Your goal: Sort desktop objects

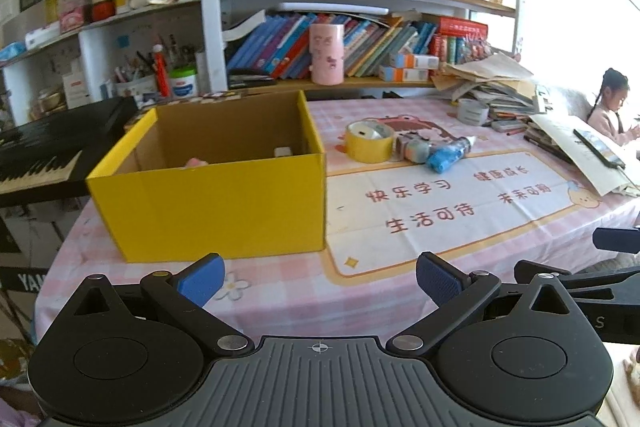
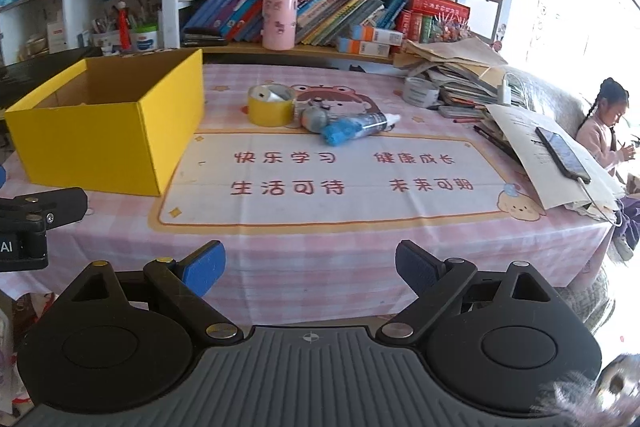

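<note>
Tablecloth (image 2: pixel 320 227) (pink check) under a yellow box (image 2: pixel 108 143), bookshelves (image 2: pixel 320 7) behind; both tongs (image 1: pixel 320 283) (image 2: pixel 310 267) gape, empty.

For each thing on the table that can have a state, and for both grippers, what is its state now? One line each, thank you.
Yellow box: open on top, upright, a few small things inside.
Yellow tape roll: lying flat, a small white thing in its hole.
Blue bottle: lying on its side, against a small grey object.
Grey tape roll: lying flat beside the paper pile.
Phone: on loose papers, cable attached.
Left gripper: open, empty.
Right gripper: open, empty.
</note>
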Available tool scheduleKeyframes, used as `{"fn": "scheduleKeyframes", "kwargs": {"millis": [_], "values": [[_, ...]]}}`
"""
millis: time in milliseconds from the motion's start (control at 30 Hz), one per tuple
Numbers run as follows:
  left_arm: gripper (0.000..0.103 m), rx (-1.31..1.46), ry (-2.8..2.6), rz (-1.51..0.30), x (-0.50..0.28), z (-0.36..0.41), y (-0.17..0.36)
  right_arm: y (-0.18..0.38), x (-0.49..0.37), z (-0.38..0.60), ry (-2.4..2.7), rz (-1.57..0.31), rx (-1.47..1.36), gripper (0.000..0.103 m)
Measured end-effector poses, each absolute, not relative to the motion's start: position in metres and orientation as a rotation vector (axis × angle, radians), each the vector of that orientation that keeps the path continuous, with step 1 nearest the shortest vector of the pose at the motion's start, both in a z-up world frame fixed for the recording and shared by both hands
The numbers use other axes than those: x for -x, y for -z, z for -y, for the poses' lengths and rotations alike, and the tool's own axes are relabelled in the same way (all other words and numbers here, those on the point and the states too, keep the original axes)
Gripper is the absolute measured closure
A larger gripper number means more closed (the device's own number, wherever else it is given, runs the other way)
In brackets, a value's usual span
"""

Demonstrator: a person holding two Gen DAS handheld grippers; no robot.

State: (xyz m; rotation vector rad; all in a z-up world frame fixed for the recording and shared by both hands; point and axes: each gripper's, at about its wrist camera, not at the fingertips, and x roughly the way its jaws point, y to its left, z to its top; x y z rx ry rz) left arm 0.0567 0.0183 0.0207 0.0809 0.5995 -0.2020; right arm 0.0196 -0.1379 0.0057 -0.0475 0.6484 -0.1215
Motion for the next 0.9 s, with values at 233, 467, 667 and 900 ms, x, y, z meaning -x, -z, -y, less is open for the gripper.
{"fn": "scheduleKeyframes", "kwargs": {"millis": [233,467,667,900], "values": [[0.0,-0.103,0.236,-0.606,-0.068,0.002,-0.018,-0.005,-0.03,0.154,0.136,-0.659,0.049,0.011],[0.0,-0.148,0.271,-0.605,-0.08,0.022,-0.016,-0.002,-0.041,0.173,0.168,-0.668,0.012,0.011],[0.0,-0.162,0.269,-0.603,-0.091,0.032,-0.015,0.0,-0.055,0.183,0.163,-0.673,0.002,0.011],[0.0,-0.158,0.267,-0.607,-0.107,0.046,-0.013,0.003,-0.075,0.196,0.139,-0.681,0.004,0.011]]}}
